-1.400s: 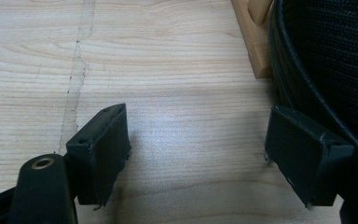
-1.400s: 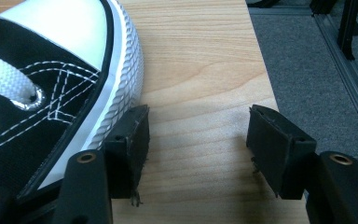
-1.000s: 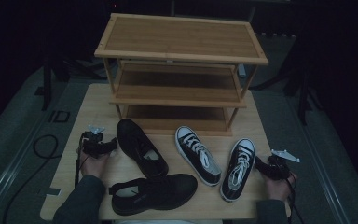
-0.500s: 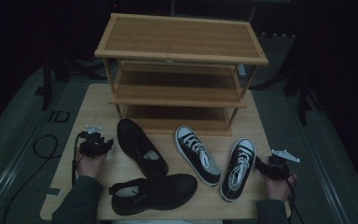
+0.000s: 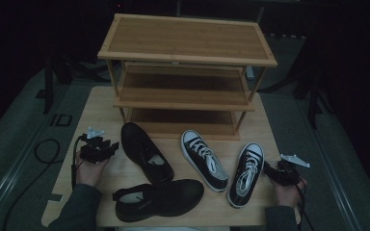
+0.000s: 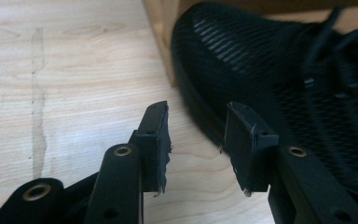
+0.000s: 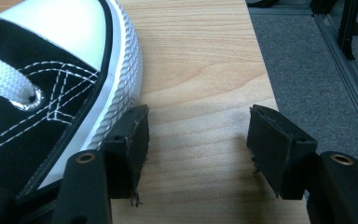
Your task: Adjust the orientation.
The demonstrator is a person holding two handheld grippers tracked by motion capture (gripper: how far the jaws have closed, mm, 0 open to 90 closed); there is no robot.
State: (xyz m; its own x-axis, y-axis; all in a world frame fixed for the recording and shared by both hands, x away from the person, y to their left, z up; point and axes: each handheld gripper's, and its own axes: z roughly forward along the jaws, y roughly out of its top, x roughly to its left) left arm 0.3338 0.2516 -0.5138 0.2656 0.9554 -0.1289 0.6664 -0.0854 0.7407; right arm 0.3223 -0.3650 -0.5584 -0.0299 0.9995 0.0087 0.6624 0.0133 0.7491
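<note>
Left gripper (image 6: 196,140) jaws just narrowing, empty, half-spread beside black shoe (image 6: 279,79); right gripper (image 7: 198,149) spread, empty. I risk nudging shoe off aim.

left hand-held gripper (image 5: 107,147): drawn back from black shoe (image 5: 146,151) | jaws have just been closing; nothing between them

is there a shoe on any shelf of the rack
No, all four shoes lie on the table in front of the wooden rack, whose shelves are bare.
</note>
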